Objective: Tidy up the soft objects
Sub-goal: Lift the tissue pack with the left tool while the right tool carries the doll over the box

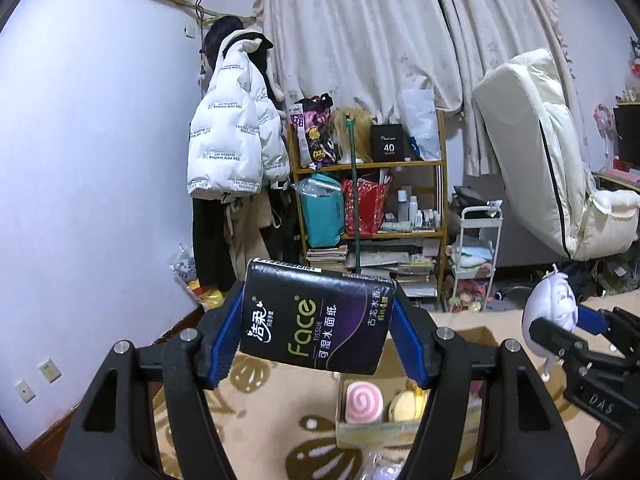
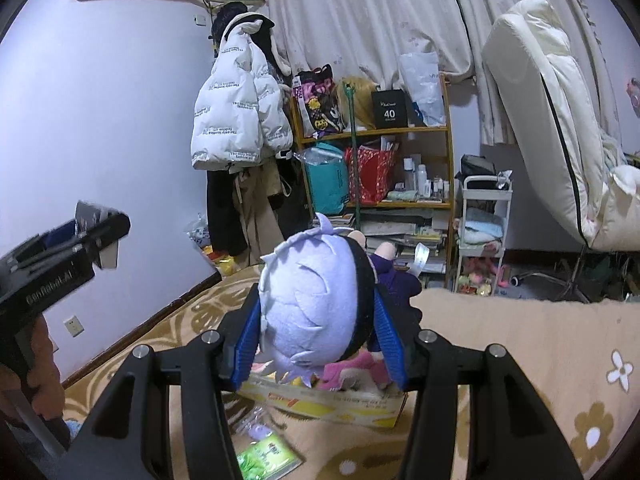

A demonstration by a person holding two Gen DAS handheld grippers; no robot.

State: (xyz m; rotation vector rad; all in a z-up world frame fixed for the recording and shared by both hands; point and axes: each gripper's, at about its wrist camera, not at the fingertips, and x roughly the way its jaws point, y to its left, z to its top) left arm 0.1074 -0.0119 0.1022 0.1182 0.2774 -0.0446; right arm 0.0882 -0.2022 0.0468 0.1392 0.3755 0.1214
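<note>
Left gripper [image 1: 318, 322]: both blue pads press the short ends of a black tissue pack [image 1: 316, 320], which spans the whole gap between the fingers. Gripped end to end, likely because the pack is soft and its long axis buckles least. The pack hangs clear of the floor, with nothing under it but air.

Below and just forward of the left gripper: an open cardboard box [image 1: 372, 430] on the patterned carpet [image 1: 260, 376]. Inside it, a pink swirl plush [image 1: 364, 402] and a yellow round soft item [image 1: 406, 404]. Judgement: the box is the collecting bin, and the pack is held above its rim so it can be dropped in.

Right gripper [image 2: 318, 328]: jaws closed on the head of a lavender-haired plush doll [image 2: 308, 308], one pad on each side. The head is the widest and firmest part, which is probably why it is gripped there; the dark body dangles beyond the fingertips. Under this gripper the same box shows, with pink soft things in it.

On the carpet nearer than the box, below the right gripper: a green packet [image 2: 268, 456], not yet gathered.

Each gripper shows at the edge of the other's view, side by side and apart.

Risk, as judgement: the doll may catch on the box rim.
</note>
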